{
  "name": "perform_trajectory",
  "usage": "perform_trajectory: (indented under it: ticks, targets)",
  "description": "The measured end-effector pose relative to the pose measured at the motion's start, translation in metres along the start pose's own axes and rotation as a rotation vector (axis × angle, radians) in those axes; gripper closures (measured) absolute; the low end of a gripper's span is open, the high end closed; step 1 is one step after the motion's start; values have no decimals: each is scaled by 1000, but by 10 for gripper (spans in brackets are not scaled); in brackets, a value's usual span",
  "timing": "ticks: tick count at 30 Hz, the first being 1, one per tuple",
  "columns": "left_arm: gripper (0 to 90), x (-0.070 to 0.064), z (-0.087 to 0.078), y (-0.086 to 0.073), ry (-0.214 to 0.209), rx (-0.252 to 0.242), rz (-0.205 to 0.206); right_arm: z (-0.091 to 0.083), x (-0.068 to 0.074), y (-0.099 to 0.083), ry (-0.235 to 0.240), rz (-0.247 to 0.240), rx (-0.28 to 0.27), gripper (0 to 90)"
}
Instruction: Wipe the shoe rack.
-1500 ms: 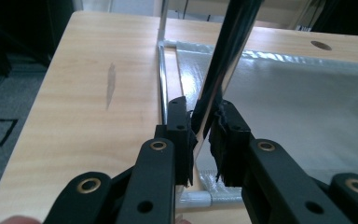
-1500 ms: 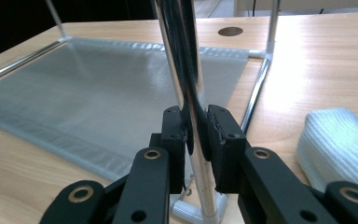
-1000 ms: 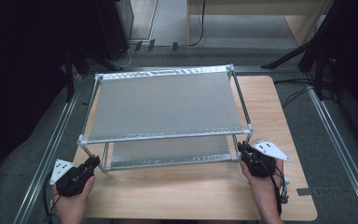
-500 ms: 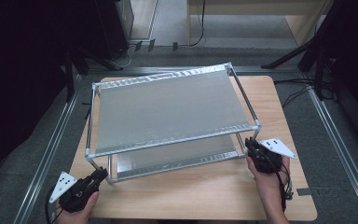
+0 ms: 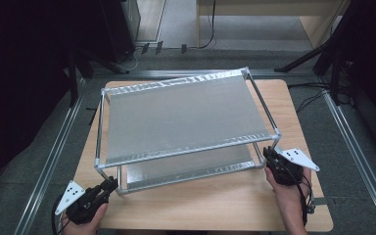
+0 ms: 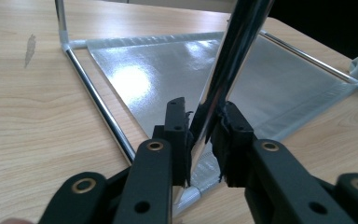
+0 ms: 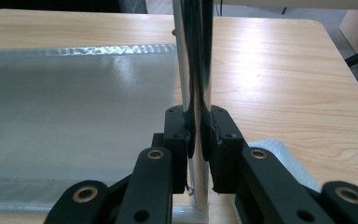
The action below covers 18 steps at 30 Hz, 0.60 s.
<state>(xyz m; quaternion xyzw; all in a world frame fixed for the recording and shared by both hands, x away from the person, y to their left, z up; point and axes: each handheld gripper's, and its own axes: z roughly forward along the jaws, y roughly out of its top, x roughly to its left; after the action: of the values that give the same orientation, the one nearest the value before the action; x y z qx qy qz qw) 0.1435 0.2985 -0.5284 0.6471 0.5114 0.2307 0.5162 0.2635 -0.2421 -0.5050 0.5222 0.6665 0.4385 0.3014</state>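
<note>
Jaws of the left gripper [image 5: 108,185] clamp the rack's [image 5: 186,117] near left post [image 6: 223,74], low down by its foot; in the left gripper view the shiny post leans up to the right between the two black pads. Jaws of the right gripper [image 5: 269,154] are clenched on the near right post [image 7: 193,60], which rises straight between them in the right gripper view, its white foot joint just below the pads.

Each gripper sits in a hand: the left hand [image 5: 81,218] at the near left corner of the tabletop [image 5: 215,203], the right hand [image 5: 289,188] at the near right side, each gripper with a grey plate on top.

Beyond the jaws, the rack stands on the wooden tabletop. It has two tiers, a silver mesh sheet stretched in each metal frame. It sits skewed: its left end lies nearer the person, its right end farther away, so the front rail slants across the tabletop. The lower shelf [image 5: 191,169] shows under the front rail of the upper one, close above the wood.

Farther off, past the tabletop's far edge, lie grey floor, dark stands and a cable [image 5: 210,29].
</note>
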Motion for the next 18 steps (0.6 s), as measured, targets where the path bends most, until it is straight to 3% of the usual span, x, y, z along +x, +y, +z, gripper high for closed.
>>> perform_trajectory:
  ticks: [3, 5, 7, 9, 13, 16, 18]
  targets:
    - [765, 3, -3, 0, 7, -2, -7, -4, -3, -1, 57, -2, 13, 776]
    - [740, 4, -4, 1, -2, -18, -24, -8, -7, 0, 134, -6, 21, 695]
    - [691, 2, -4, 2, 12, -32, -18, -13, -9, 1, 165, -17, 21, 601]
    - [688, 0, -4, 2, 11, -37, -7, -20, -11, 2, 166, -22, 11, 543]
    - [766, -1, -2, 2, 6, -24, 12, -37, -17, -1, 157, -6, 5, 477]
    - [762, -1, -2, 2, -2, -24, 7, -48, -24, -7, 94, 8, 21, 415]
    - [712, -1, -1, 2, -4, -24, 2, -51, -27, -15, 48, 5, 62, 372]
